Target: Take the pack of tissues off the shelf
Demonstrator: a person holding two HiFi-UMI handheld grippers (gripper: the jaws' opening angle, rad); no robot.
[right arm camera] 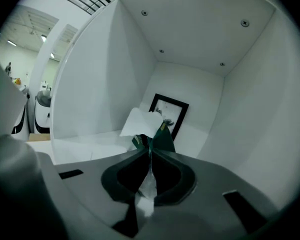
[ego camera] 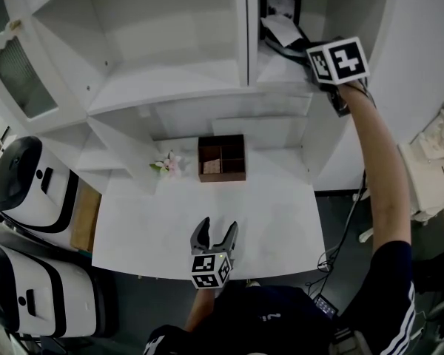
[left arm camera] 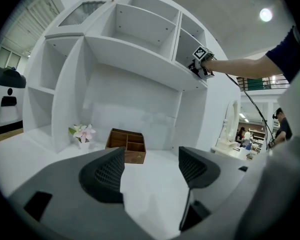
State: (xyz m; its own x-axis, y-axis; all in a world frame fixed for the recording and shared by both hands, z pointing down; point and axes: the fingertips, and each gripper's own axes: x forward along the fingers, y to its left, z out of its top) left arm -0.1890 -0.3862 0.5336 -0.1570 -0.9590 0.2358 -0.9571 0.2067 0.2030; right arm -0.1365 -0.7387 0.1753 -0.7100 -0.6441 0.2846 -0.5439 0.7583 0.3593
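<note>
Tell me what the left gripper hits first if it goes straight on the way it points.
Probably the wooden divided box on the white desk: the left gripper, jaws open, aims roughly at it, though depth is unclear.

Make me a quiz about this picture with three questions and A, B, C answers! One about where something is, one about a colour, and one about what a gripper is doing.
1. Where is the picture frame?
A. on the floor
B. at the back of an upper shelf cubby
C. on the desk

2. What colour is the flower beside the wooden box?
A. blue
B. black
C. pink

3. What is the right gripper doing?
A. it is shut on the pack of tissues
B. it is wide open and empty
C. it is lying on the desk

Answers:
1 B, the frame leans on the cubby's back wall.
2 C, its petals are pink.
3 A, its jaws are pressed together on the pack's edge.
</note>
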